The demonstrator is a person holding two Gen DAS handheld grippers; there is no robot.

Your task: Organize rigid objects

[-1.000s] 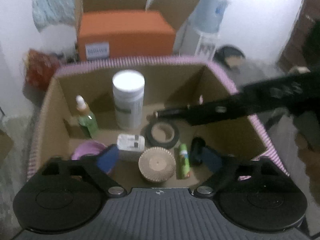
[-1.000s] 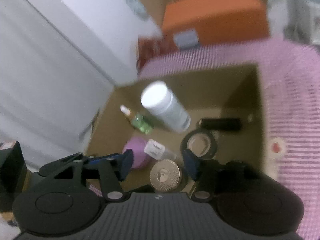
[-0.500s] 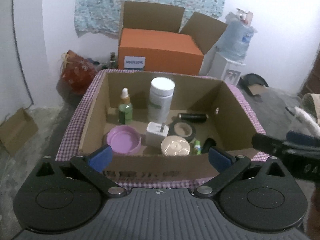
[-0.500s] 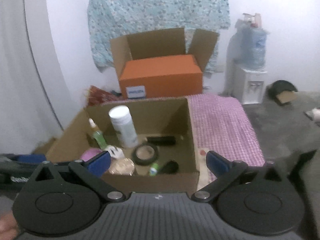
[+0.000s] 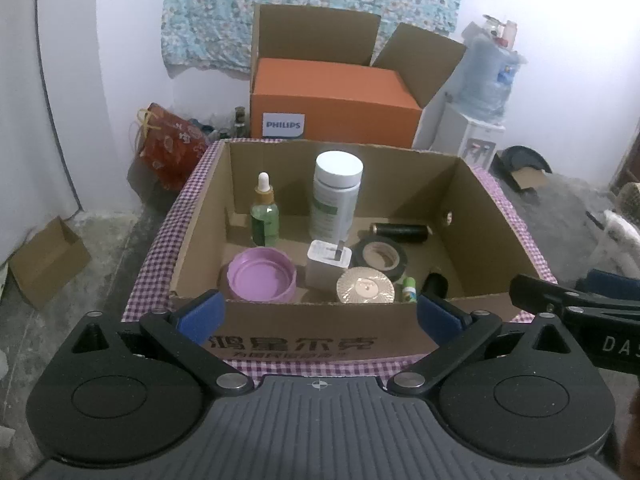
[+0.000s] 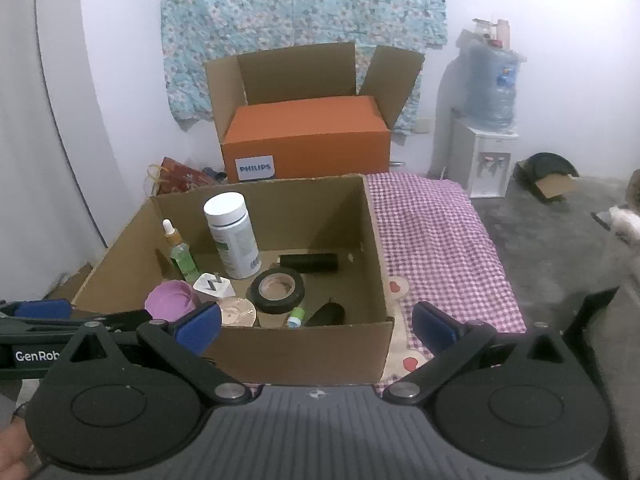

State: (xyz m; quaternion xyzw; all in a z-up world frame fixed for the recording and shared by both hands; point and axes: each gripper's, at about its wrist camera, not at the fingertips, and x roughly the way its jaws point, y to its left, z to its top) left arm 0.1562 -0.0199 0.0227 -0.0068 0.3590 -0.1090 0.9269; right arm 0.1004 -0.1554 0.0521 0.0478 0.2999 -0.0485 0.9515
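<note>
Between steps, by the look of it: left gripper and right gripper both wide apart, empty, hovering just outside the near wall of the cardboard box.

Inside: white jar, dropper bottle, purple lid, plug adapter, tape roll, gold disc, black cylinder, perhaps a small green tube.

Next: choosing a piece, reaching over the wall.
</note>
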